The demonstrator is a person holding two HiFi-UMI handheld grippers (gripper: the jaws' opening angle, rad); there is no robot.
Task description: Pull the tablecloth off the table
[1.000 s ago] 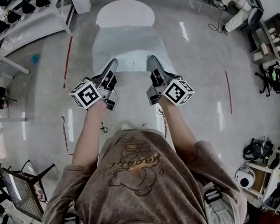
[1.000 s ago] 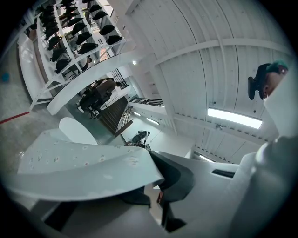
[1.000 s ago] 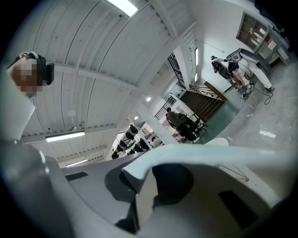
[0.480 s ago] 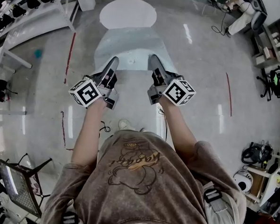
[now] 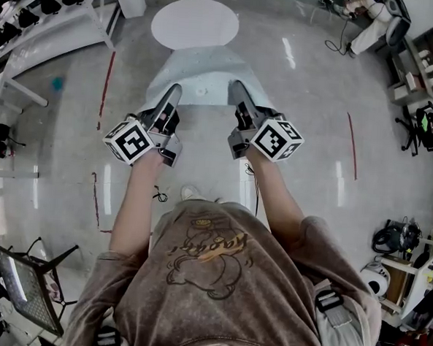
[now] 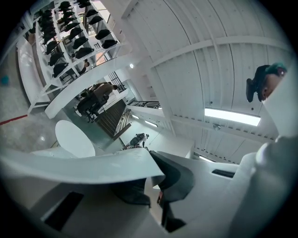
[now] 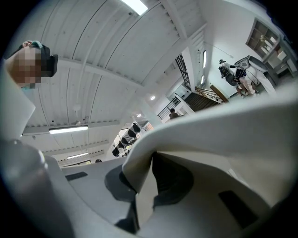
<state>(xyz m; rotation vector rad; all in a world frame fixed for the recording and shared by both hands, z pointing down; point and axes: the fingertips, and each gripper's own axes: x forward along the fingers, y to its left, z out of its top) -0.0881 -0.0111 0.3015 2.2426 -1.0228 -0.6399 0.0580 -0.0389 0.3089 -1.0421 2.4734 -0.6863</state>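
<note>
A pale tablecloth (image 5: pixel 201 71) stretches from below the round white table (image 5: pixel 195 22) toward me, its near edge raised. My left gripper (image 5: pixel 171 95) is shut on the cloth's near left corner. My right gripper (image 5: pixel 238 89) is shut on the near right corner. In the left gripper view the cloth (image 6: pixel 88 165) runs as a flat sheet into the left gripper (image 6: pixel 151 186), with the bare table top (image 6: pixel 74 138) beyond. The right gripper view shows a fold of cloth (image 7: pixel 209 135) pinched in the right gripper (image 7: pixel 144 186).
A shelving rack (image 5: pixel 36 15) lines the far left. Red tape lines (image 5: pixel 105 81) mark the shiny floor on both sides. A folding chair (image 5: pixel 27 285) stands at bottom left. Shelves and equipment (image 5: pixel 421 64) crowd the right side.
The cloth has slid toward me and drawn narrower, so the whole round table top shows. Both grippers keep their hold and have shifted only slightly.
</note>
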